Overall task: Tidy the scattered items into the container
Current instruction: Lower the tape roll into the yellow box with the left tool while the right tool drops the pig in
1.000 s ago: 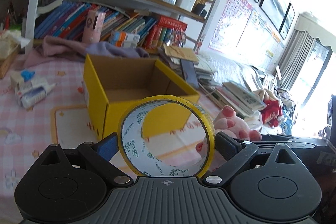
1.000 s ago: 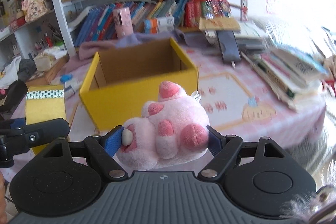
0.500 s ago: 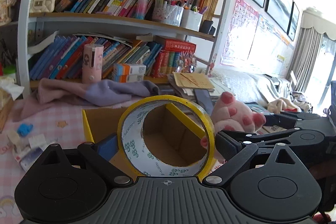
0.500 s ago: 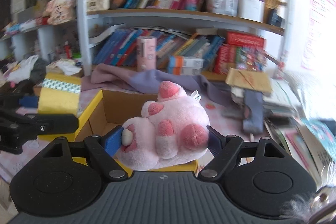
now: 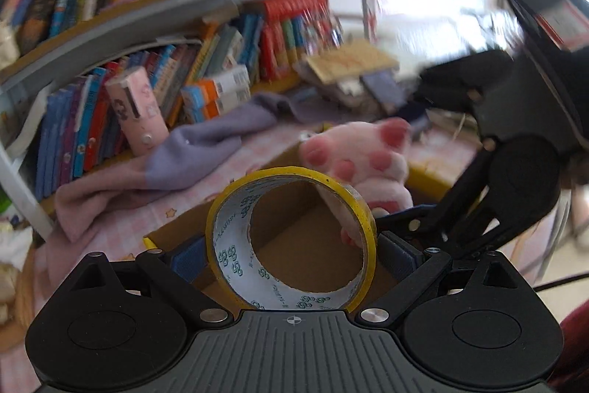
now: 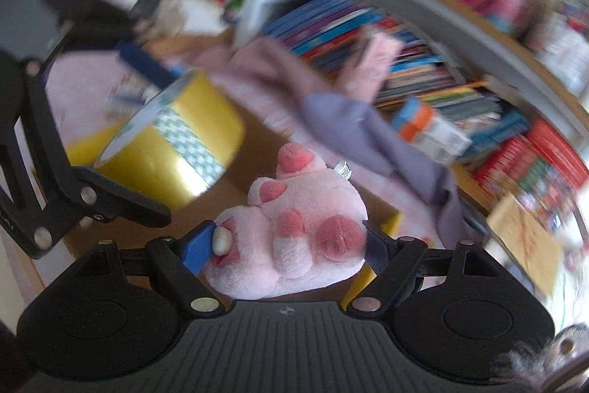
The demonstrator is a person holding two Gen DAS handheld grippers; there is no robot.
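My left gripper [image 5: 294, 249] is shut on a roll of yellow tape [image 5: 235, 227], held upright over the open yellow cardboard box [image 5: 427, 177]. Through the roll's hole I see the box's brown floor. My right gripper [image 6: 285, 245] is shut on a pink plush paw toy [image 6: 294, 231], also above the box [image 6: 392, 223]. In the left wrist view the plush toy [image 5: 371, 153] hangs just right of the tape, with the right gripper's black frame behind it. In the right wrist view the tape roll [image 6: 173, 150] sits up left, close to the toy.
A lilac and pink cloth [image 5: 191, 153] lies on the pink checked table behind the box. A pink carton [image 5: 136, 109] leans against shelves of books [image 5: 257, 43]. A stack of papers and a dark flat case [image 5: 371, 80] lie at the back right.
Both grippers moved forward over the box and rolled, tilting the views. The tape and the plush toy came closer together above the box opening. Both grips stay the same.
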